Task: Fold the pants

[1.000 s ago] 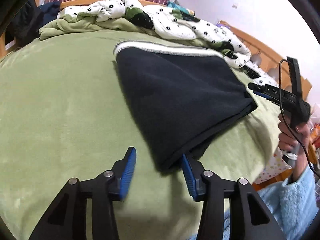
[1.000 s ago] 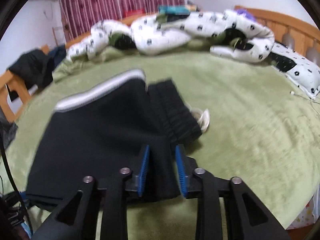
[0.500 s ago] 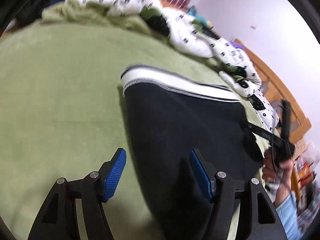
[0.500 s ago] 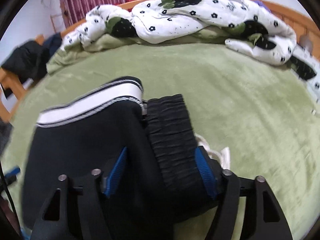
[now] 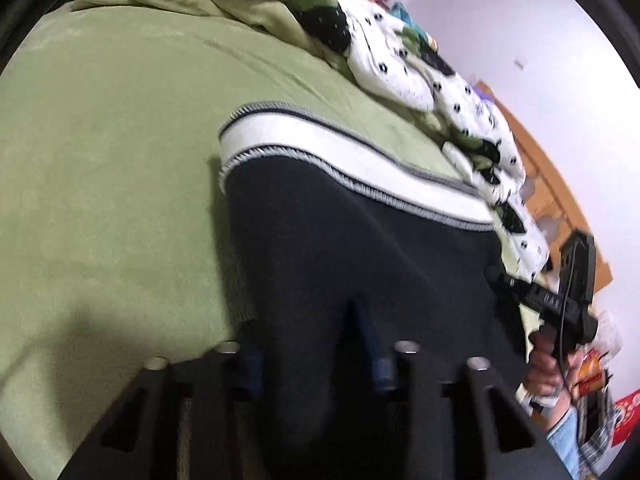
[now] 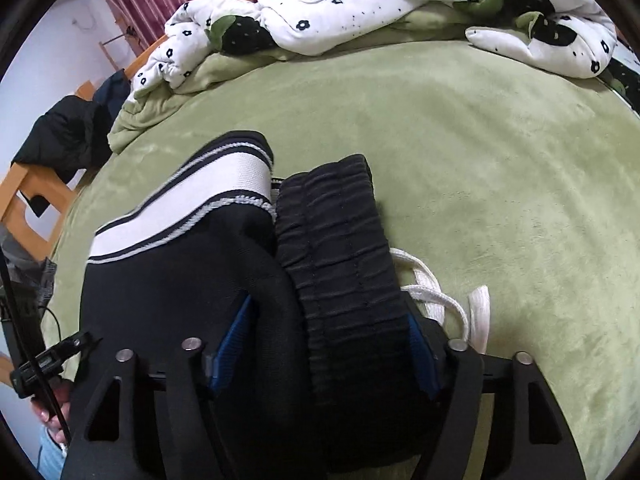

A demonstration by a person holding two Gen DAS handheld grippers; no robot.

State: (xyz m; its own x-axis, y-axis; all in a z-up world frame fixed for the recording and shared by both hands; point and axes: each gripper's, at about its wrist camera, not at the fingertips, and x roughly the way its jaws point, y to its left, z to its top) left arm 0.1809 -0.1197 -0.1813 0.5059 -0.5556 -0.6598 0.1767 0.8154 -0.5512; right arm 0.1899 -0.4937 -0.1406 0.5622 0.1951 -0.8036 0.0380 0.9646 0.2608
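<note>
Folded black pants point(image 5: 360, 248) with a white striped cuff point(image 5: 328, 144) lie on the green bed. My left gripper point(image 5: 312, 356) is open, its blue pads either side of the near folded edge. In the right wrist view the pants point(image 6: 180, 280) show their gathered black waistband point(image 6: 340, 248) and a white drawstring point(image 6: 436, 300). My right gripper point(image 6: 328, 344) is open wide, its pads straddling the waistband end of the fold. The right gripper also shows in the left wrist view point(image 5: 560, 304), at the pants' right edge.
A green blanket point(image 6: 500, 152) covers the bed. A white flowered duvet point(image 6: 400, 4) is bunched along the far side. A dark jacket point(image 6: 68, 136) lies on a wooden chair at the left. The wooden bed frame point(image 5: 560, 184) runs along the right.
Both grippers have pushed forward over the pants. The left one's pads now sit around the near fold. The right gripper has opened wide around the waistband.
</note>
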